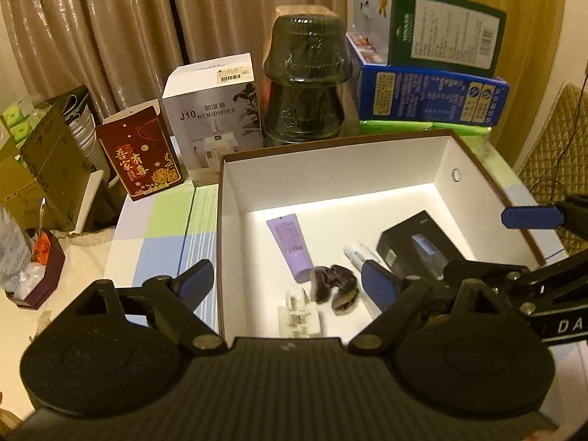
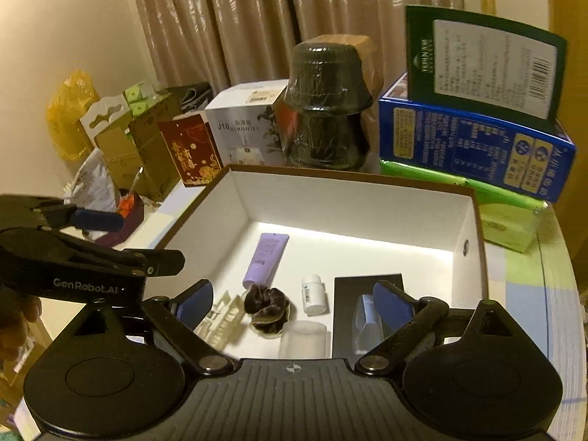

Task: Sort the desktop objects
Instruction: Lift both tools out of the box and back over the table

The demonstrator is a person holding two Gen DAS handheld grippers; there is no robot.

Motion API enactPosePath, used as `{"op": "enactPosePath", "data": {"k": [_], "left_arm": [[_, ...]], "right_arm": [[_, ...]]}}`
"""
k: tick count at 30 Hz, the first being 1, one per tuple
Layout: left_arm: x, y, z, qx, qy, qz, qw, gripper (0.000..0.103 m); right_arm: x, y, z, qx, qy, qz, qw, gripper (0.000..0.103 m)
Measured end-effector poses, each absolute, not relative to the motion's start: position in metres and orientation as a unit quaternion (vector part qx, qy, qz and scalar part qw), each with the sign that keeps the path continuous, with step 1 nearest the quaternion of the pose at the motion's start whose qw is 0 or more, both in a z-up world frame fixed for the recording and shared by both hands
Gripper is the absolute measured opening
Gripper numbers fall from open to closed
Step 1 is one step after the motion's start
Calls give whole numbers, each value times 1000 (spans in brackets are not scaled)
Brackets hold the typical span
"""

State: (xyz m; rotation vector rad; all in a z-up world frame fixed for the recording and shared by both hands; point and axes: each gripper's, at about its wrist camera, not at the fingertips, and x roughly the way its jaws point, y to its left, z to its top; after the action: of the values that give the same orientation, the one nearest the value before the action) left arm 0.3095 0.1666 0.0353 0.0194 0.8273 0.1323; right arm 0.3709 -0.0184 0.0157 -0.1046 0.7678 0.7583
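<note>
Both the left gripper [image 1: 288,281] and the right gripper [image 2: 294,303] are held wide apart, with nothing gripped, above the near edge of the white box [image 1: 330,176]. A purple tube [image 1: 291,244], a dark scrunchie [image 1: 334,286] and a black case [image 1: 415,246] are laid inside the box, with bare floor left at its far wall.

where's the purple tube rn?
The lilac plastic tube lies flat on the floor of the white open box, left of centre in both wrist views, just behind the dark velvet scrunchie.

Both wrist views overlook the box [image 1: 448,169] (downward-angled).
</note>
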Motion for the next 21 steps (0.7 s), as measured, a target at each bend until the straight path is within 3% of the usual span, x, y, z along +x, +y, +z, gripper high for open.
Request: {"op": "enactPosePath", "data": {"k": [21], "left_arm": [[192, 126, 50, -11, 389, 59, 919, 85]], "right_arm": [[272, -98, 38, -11, 348, 349, 870, 92]]}}
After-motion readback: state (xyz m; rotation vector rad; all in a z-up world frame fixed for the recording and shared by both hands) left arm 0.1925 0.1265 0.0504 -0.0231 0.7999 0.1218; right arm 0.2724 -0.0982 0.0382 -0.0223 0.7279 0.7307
